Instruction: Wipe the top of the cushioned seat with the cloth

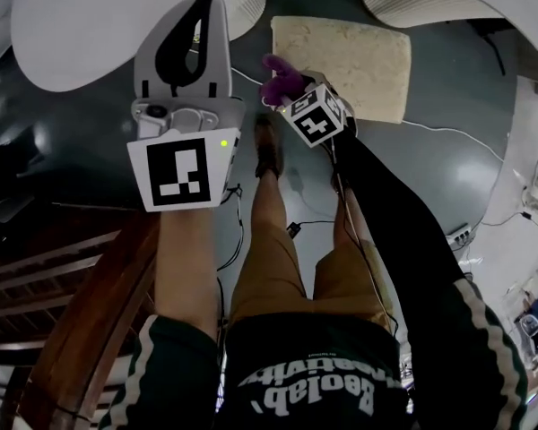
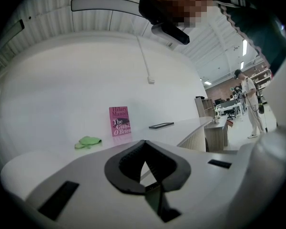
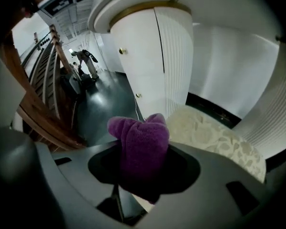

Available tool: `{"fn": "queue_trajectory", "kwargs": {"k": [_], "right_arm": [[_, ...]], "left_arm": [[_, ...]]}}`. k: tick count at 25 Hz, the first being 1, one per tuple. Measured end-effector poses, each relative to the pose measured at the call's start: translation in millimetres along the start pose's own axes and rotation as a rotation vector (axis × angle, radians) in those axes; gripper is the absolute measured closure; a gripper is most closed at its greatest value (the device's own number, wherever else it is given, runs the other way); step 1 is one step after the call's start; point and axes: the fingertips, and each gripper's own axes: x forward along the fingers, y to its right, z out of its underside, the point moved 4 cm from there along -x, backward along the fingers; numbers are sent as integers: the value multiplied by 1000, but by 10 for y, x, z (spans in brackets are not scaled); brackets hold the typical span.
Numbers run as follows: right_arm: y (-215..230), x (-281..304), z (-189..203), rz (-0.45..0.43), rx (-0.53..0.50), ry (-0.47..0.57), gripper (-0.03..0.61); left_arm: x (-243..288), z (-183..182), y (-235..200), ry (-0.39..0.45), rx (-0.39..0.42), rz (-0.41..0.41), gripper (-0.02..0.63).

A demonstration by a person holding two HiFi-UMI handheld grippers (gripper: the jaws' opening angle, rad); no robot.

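The cushioned seat (image 1: pixel 350 56) is a cream patterned pad on the dark floor ahead of me; its top also shows in the right gripper view (image 3: pixel 214 140). My right gripper (image 1: pixel 285 86) is shut on a bunched purple cloth (image 1: pixel 278 74), held by the seat's left edge. Whether the cloth touches the seat, I cannot tell. In the right gripper view the cloth (image 3: pixel 142 147) fills the jaws of that gripper (image 3: pixel 140 163). My left gripper (image 1: pixel 208 7) is raised over a white counter, shut and holding nothing (image 2: pixel 144 149).
A white curved counter (image 2: pixel 62 128) carries a pink book (image 2: pixel 119 120), a green rag (image 2: pixel 88 141) and a dark flat device (image 2: pixel 161 125). A wooden railing (image 1: pixel 72 303) runs at my left. A white rounded cabinet (image 3: pixel 152 56) stands behind the seat. Cables (image 1: pixel 448 137) cross the floor.
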Motion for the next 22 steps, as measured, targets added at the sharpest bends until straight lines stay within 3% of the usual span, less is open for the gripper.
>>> {"fn": "queue_trajectory", "kwargs": {"k": [3, 8, 17, 22], "right_arm": [[47, 151, 105, 45, 35, -83, 390], [503, -47, 339, 121, 82, -91, 390], [1687, -918, 1462, 302, 155, -208, 390], [2144, -1431, 2044, 444, 193, -342, 391]], "left_arm": [[-86, 6, -85, -6, 14, 8, 600], [-57, 67, 4, -24, 14, 18, 600], [81, -35, 377, -2, 8, 25, 600], [162, -68, 585, 5, -6, 41, 600]]}}
